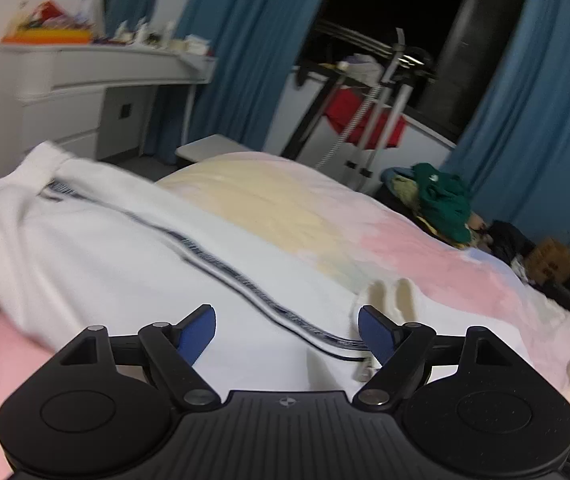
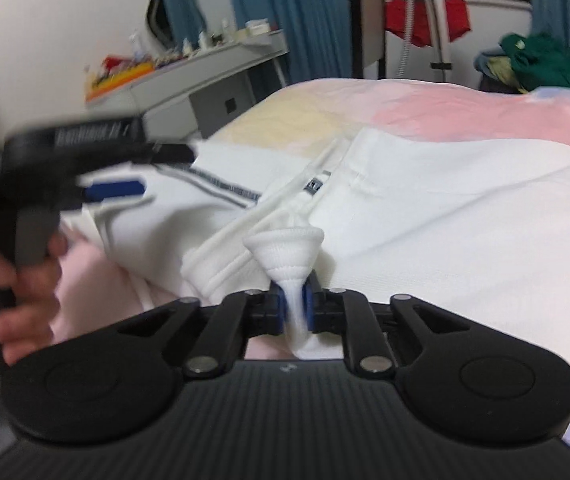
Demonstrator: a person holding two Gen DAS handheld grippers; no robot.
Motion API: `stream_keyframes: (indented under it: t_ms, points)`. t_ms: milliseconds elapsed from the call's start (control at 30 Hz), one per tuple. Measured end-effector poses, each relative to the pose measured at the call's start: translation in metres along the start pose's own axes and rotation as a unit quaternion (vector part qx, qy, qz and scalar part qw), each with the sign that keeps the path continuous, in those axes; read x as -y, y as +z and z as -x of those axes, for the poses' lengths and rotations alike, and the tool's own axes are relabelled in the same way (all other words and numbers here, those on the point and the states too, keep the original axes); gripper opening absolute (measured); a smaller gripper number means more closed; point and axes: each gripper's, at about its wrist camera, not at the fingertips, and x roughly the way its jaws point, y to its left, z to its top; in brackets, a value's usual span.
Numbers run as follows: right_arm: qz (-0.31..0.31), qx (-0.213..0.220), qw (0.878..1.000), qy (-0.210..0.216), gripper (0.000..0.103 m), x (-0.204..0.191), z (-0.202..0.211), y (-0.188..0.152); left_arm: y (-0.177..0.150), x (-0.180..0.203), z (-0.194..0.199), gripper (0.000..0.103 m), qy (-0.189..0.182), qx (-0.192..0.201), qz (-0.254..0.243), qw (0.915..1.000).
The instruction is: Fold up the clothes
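A white garment (image 1: pixel 133 248) with a dark patterned stripe lies spread over the pastel pink and yellow bedspread (image 1: pixel 405 240). My left gripper (image 1: pixel 287 332) hovers just above it, open, with nothing between its blue pads. In the right wrist view the same white garment (image 2: pixel 425 208) is bunched near me, and my right gripper (image 2: pixel 295 312) is shut on a ribbed white cuff (image 2: pixel 285 248) of it. The left gripper (image 2: pixel 117 176) shows blurred at the left of that view, held by a hand (image 2: pixel 21 296).
A white dresser (image 1: pixel 85 80) with clutter stands beyond the bed's left side. Blue curtains (image 1: pixel 253 40) frame a dark window. A metal rack with a red cloth (image 1: pixel 365 120) and a pile of green clothes (image 1: pixel 441 200) sit past the far edge of the bed.
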Motion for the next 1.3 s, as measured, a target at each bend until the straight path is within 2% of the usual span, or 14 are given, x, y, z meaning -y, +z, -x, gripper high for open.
stream_keyframes:
  t_ms: [33, 100, 167, 233, 367, 467, 533, 633, 800, 867, 1100, 1300]
  points:
    - [-0.012, 0.004, 1.0, 0.003, 0.037, 0.002, 0.005, 0.002, 0.001, -0.005, 0.001, 0.08, 0.003, -0.006, 0.009, 0.9999]
    - [-0.02, 0.026, 0.999, 0.003, 0.062, 0.004, 0.019, 0.003, 0.003, -0.013, 0.002, 0.081, 0.008, -0.013, 0.026, 0.9996]
    - [-0.028, 0.049, 0.998, 0.003, 0.069, 0.007, 0.034, 0.005, 0.005, -0.019, 0.006, 0.081, 0.012, -0.012, 0.035, 0.9992]
    - [-0.014, 0.079, 0.997, -0.007, 0.068, 0.007, 0.048, 0.009, 0.006, -0.022, 0.011, 0.082, 0.017, -0.01, 0.039, 0.9991]
    - [-0.001, 0.137, 0.987, -0.08, 0.068, 0.02, 0.061, 0.016, 0.009, -0.034, 0.03, 0.085, 0.012, -0.013, 0.062, 0.9979]
    - [-0.039, 0.114, 0.984, -0.131, 0.069, 0.046, 0.049, 0.014, 0.011, -0.051, 0.044, 0.097, 0.006, -0.011, 0.098, 0.9951]
    - [-0.067, 0.085, 0.984, -0.141, 0.069, 0.063, 0.036, 0.01, 0.013, -0.063, 0.048, 0.098, 0.01, -0.013, 0.127, 0.9918]
    - [-0.095, 0.054, 0.981, -0.161, 0.068, 0.078, 0.018, 0.005, 0.011, -0.08, 0.039, 0.098, 0.038, -0.033, 0.17, 0.9842]
    - [-0.058, 0.035, 0.979, -0.194, 0.068, 0.065, 0.003, 0.003, 0.005, -0.103, 0.027, 0.098, 0.048, -0.073, 0.232, 0.9687]
    - [-0.043, 0.027, 0.977, -0.207, 0.068, 0.059, -0.003, 0.003, 0.005, -0.112, 0.026, 0.098, 0.059, -0.074, 0.246, 0.9648]
    - [-0.04, 0.068, 0.971, -0.226, 0.068, 0.059, 0.023, 0.002, 0.005, -0.133, 0.014, 0.096, 0.073, -0.07, 0.294, 0.9503]
    - [-0.048, 0.084, 0.971, -0.22, 0.068, 0.068, 0.031, 0.008, 0.008, -0.135, 0.0, 0.096, 0.068, -0.053, 0.313, 0.9457]
